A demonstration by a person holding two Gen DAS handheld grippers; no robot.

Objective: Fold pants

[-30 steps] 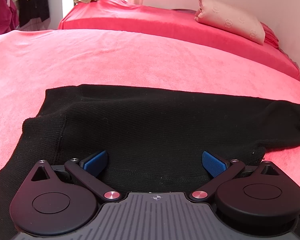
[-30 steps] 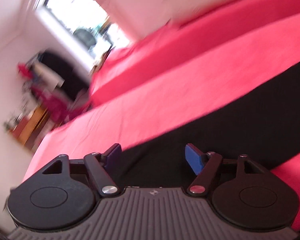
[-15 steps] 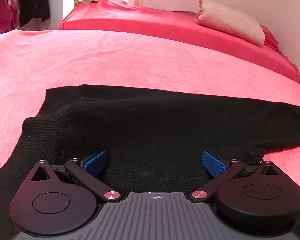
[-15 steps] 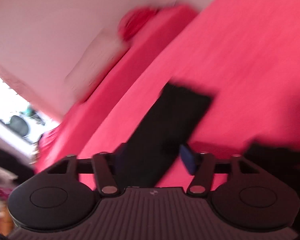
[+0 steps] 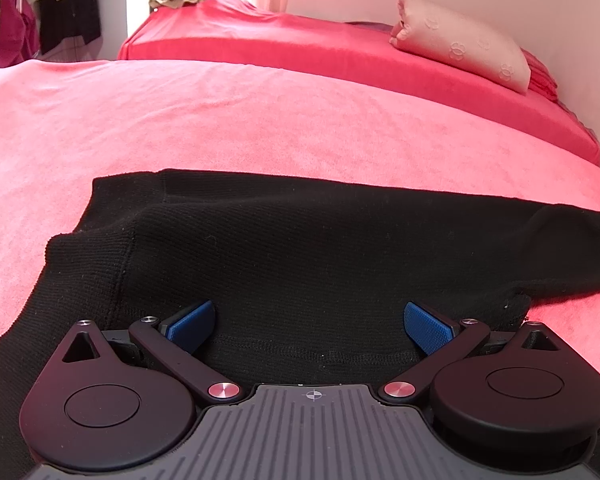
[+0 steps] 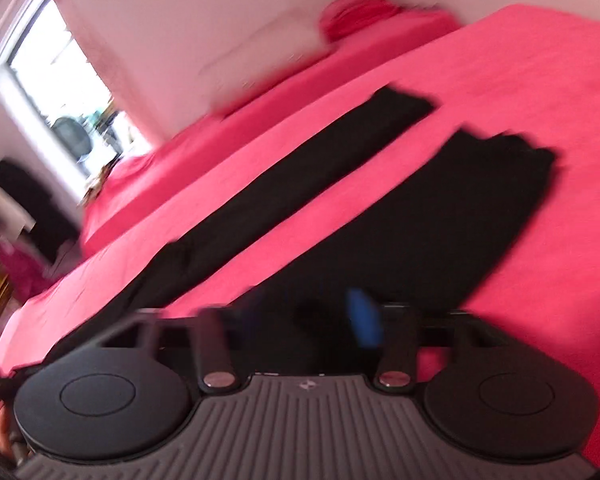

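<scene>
Black pants point(image 5: 300, 248) lie flat on a pink-red bed cover point(image 5: 220, 120). In the left wrist view my left gripper point(image 5: 308, 326) is open, low over the waistband end, with its blue pads wide apart and nothing between them. In the blurred right wrist view the pants' two legs lie spread apart, the far leg point(image 6: 284, 184) and the near leg point(image 6: 420, 220) with a strip of cover between them. My right gripper point(image 6: 308, 316) is open and empty above the near leg.
A second red bed point(image 5: 340, 52) stands behind with a pale pink pillow point(image 5: 460, 52) by the wall. Clothes hang at the far left point(image 5: 40, 16). A bright window point(image 6: 60, 92) shows in the right wrist view.
My right gripper has swung round fast, from the pants' upper part to a view along both legs. My left gripper has stayed still and open.
</scene>
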